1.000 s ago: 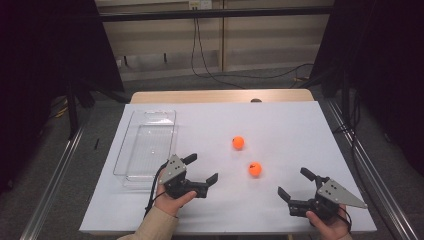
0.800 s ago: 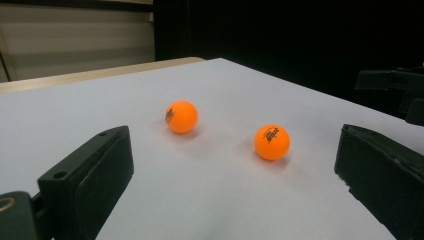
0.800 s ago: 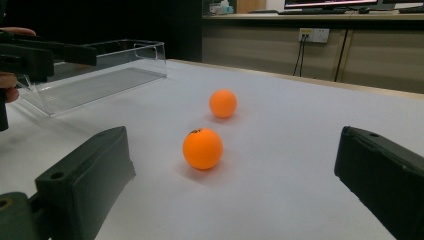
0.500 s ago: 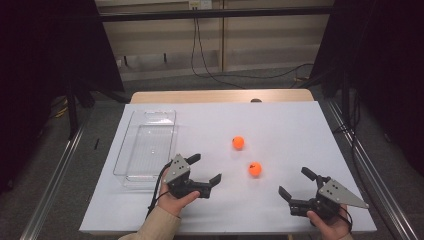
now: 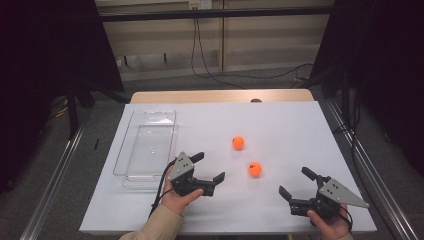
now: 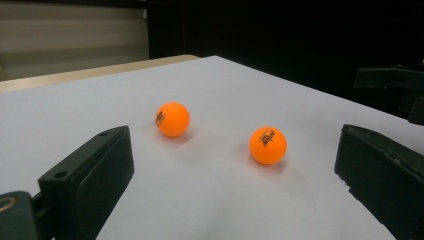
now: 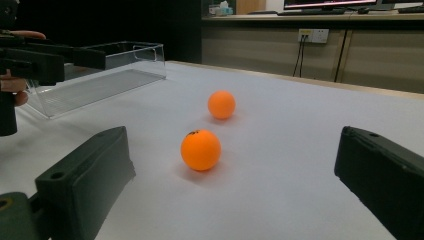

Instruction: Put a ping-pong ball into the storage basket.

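Note:
Two orange balls lie on the white table: a far ball and a near ball, a little apart. My left gripper is open, low over the table left of the near ball, with nothing between its jaws. Its own view looks past the open left gripper at the near ball and the far ball. My right gripper is open at the front right, right of the near ball. Beyond the open right gripper lie the near ball and the far ball.
A clear plastic tray lies empty along the table's left side, just behind my left hand, also visible as the tray in the right gripper view. The wooden table edge runs along the back. Metal rails flank the table.
My left gripper has edged slightly to the right, toward the balls. The right gripper and both balls have stayed where they were.

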Motion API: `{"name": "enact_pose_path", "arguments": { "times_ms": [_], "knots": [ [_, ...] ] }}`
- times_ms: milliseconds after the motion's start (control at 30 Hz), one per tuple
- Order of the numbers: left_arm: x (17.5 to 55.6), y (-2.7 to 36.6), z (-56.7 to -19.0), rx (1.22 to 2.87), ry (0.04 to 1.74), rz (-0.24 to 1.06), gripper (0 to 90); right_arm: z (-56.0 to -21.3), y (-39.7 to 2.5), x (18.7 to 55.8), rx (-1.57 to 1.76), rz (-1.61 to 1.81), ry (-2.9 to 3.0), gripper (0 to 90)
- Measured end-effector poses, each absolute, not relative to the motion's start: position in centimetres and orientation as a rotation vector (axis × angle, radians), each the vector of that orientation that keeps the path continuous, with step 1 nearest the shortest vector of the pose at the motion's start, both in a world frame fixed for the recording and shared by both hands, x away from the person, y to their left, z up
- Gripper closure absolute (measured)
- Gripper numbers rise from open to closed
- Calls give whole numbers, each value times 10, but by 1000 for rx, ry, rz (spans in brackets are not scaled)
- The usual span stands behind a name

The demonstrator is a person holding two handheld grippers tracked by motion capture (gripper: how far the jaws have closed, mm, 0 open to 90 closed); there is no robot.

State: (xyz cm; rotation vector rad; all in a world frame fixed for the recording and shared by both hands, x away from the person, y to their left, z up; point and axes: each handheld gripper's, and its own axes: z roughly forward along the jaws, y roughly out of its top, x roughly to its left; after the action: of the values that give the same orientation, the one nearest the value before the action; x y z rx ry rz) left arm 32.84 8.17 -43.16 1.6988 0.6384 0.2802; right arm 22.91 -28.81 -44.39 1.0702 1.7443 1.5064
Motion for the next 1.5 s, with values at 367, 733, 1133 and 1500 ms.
{"name": "enact_pose_path", "arguments": {
  "times_ms": [367,733,1133,1500],
  "knots": [
    [331,78,-433,1711,635,282,23,-445,-291,231,1079,1510,1743,11],
    [331,73,-432,1716,628,276,23,-444,-290,231,1074,1515,1742,10],
    [332,65,-432,1737,611,266,23,-444,-291,231,1070,1512,1740,10],
    [334,59,-433,1737,618,251,22,-444,-291,231,1069,1507,1744,10]
  ]
}}
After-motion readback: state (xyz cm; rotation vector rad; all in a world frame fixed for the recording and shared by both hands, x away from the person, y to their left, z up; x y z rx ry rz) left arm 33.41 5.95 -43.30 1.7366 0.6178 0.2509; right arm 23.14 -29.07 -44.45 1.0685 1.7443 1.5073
